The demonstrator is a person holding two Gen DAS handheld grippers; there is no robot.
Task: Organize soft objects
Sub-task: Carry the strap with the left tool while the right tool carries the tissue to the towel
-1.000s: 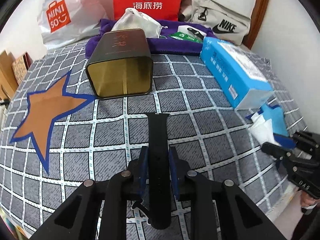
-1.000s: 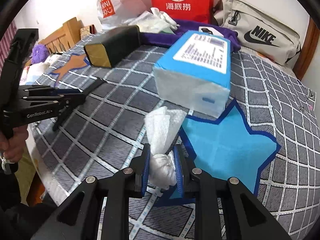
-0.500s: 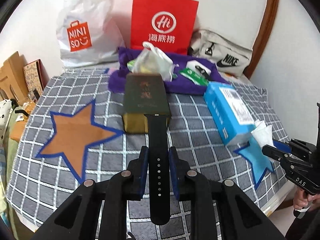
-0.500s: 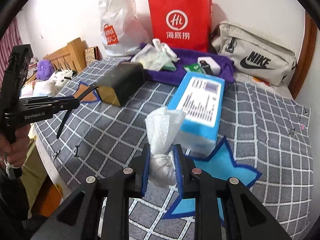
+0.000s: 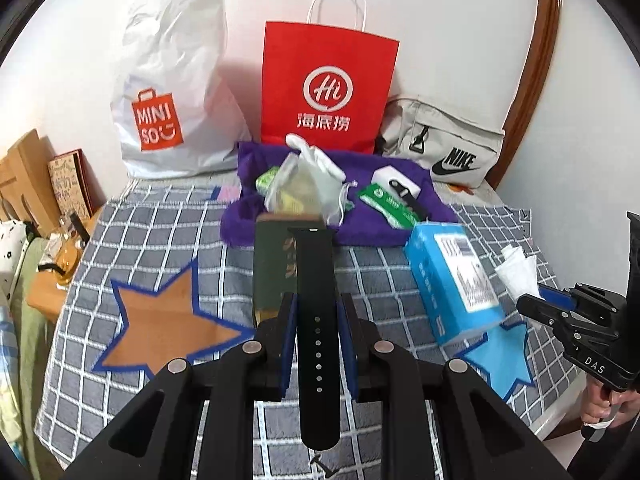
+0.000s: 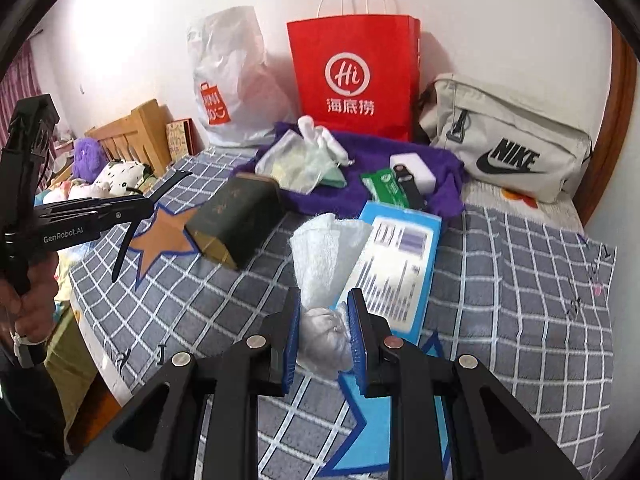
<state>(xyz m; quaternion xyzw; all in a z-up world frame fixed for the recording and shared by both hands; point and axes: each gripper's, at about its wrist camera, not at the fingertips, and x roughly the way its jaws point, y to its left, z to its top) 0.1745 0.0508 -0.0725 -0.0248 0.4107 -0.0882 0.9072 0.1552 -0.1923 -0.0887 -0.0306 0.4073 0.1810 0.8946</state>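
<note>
Watch strap [image 5: 316,320]: in the left wrist view we hold this black perforated band in the left gripper [image 5: 316,344], jaws narrow and pressed on both its edges; one end runs out ahead of the jaws, the other hangs back below them.
Strap handling: we judge it light, limp and rubbery, so it will droop wherever it is unsupported; the grip near mid-length looks sound.
Ahead of the left jaws: a dark green box [image 5: 276,268] lies on the checked bed cover [image 5: 168,232], with a purple cloth [image 5: 360,184] beyond it and an orange star patch [image 5: 160,332] off to the left.
Right of the left jaws: a blue tissue pack [image 5: 448,280].
Tissue wad [image 6: 324,280]: in the right wrist view we hold it in the right gripper [image 6: 323,338], jaws narrow and squeezing the crumpled lower part, while the looser top fans up above them.
Tissue handling: we judge it nearly weightless, soft and easily torn; the bunched base is the place to pinch.
Beyond the right jaws: the tissue pack, with a blue star patch [image 6: 372,432] under them.
Far left: the left gripper with the strap dangling.
</note>
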